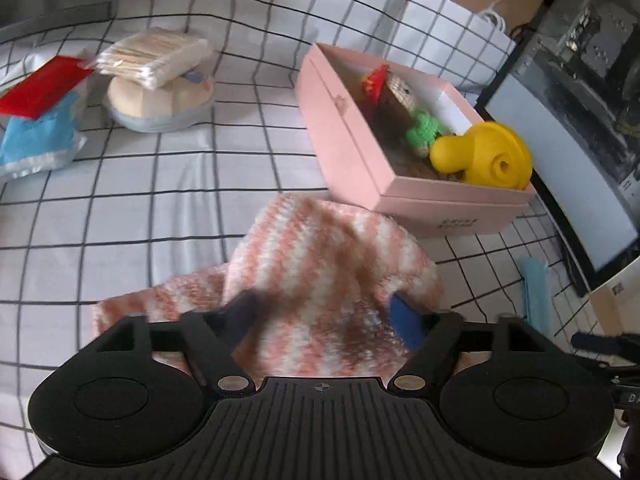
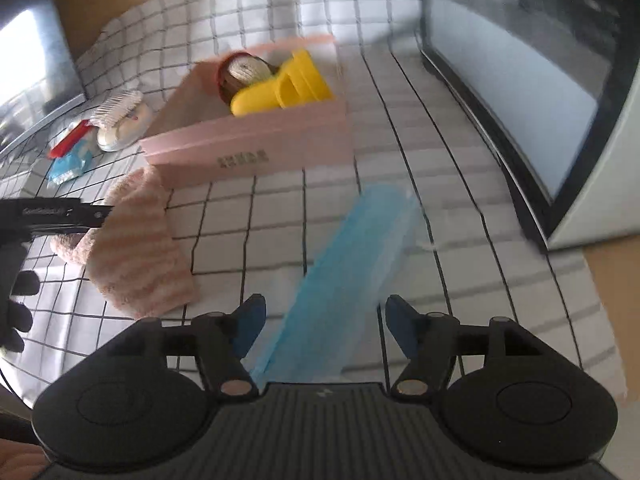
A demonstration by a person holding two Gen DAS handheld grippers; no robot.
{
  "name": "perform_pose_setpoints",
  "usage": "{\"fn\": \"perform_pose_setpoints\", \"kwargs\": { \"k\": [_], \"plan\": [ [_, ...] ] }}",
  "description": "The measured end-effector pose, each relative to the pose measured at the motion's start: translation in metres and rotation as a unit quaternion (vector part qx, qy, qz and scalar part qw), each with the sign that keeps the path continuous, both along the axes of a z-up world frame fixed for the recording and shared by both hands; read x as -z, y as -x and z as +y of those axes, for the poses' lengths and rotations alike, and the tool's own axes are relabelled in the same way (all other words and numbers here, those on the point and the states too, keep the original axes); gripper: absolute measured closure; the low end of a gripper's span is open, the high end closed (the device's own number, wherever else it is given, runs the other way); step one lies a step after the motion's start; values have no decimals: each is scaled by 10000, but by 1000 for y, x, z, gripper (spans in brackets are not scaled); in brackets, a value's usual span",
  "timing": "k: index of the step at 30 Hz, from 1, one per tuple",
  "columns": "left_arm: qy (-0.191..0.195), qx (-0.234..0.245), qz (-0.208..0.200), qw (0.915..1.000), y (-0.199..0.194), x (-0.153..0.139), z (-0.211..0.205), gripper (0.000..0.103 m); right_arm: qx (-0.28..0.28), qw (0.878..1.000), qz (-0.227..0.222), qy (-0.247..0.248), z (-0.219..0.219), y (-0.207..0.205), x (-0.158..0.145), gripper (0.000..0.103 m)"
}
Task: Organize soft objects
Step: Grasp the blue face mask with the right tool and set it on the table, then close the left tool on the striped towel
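Motion blur softens both views. The left gripper (image 1: 324, 316) stands spread wide, its pads apart from the pink-and-white striped fuzzy sock (image 1: 320, 264) lying between them on the checked cloth (image 1: 160, 184), near the pink box (image 1: 348, 128). The right gripper (image 2: 324, 324), jaws parted, straddles a blue face mask (image 2: 352, 264) without gripping it; the mask's near end is hidden behind the gripper body.

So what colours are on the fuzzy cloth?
The fuzzy cloth has pink and white stripes, clearest in the left wrist view.
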State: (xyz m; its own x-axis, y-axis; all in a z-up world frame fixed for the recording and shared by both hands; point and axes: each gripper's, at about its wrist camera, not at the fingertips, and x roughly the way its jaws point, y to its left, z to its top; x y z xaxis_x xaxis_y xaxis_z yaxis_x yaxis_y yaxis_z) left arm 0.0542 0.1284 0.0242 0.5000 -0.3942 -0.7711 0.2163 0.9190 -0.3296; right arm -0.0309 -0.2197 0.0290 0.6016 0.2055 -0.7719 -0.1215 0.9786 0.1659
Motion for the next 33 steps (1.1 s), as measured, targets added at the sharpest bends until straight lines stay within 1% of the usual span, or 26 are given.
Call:
{"fn": "perform_pose_setpoints", "kwargs": {
  "k": [1,3,6,8,9,12,13,14,15,18,20,21,22,24,28,31,33],
  "plan": [
    [-60,11,-11,10000,-1,0,-6,14,-72,10000,-43,7,1,-1,1,34],
    [-265,-6,-32,9996,0,1,-19,14,-28,9999,-97,98,3,-6,5,34],
    [-754,-150,-236,9968,7,2,-38,13,80,9995,-176,251,0,-14,13,34],
    [-1084,-66,-247,9938,10,2,-50,13,113,9996,-192,174,-5,-18,18,33],
    [-1052,-80,-210,9942,12,1,-50,13,134,9997,-174,85,-7,-21,21,31],
    [-552,-162,-102,9983,17,-1,-44,12,201,9993,-305,-121,-13,-22,25,22],
    [-485,-166,-102,9986,19,0,-44,12,195,9991,-349,-150,-14,-22,26,18],
    [-483,-130,-120,9987,20,0,-46,12,168,9990,-378,-166,-14,-22,27,16],
    [-542,-85,-144,9984,21,0,-50,12,119,9990,-404,-166,-13,-23,28,12],
    [-1010,141,-293,9944,25,2,-65,12,-94,9989,-453,-40,-6,-25,32,1],
    [-1408,402,-471,9881,27,6,-73,10,-178,9984,-500,197,2,-25,34,0],
    [-1527,506,-531,9855,26,8,-73,10,-203,9978,-544,320,6,-24,35,0],
    [-1513,537,-539,9856,26,9,-72,10,-206,9972,-588,411,9,-23,36,0],
    [-1359,445,-474,9886,23,8,-65,10,-164,9966,-655,474,11,-21,38,0],
    [-1240,215,-428,9911,23,7,-64,9,-195,9970,-567,486,11,-24,37,0],
    [-1473,259,-560,9872,27,9,-72,10,-322,9970,-479,519,11,-29,35,0],
    [-1469,219,-634,9869,29,10,-72,14,-275,9974,-444,497,11,-34,34,0]
  ]
}}
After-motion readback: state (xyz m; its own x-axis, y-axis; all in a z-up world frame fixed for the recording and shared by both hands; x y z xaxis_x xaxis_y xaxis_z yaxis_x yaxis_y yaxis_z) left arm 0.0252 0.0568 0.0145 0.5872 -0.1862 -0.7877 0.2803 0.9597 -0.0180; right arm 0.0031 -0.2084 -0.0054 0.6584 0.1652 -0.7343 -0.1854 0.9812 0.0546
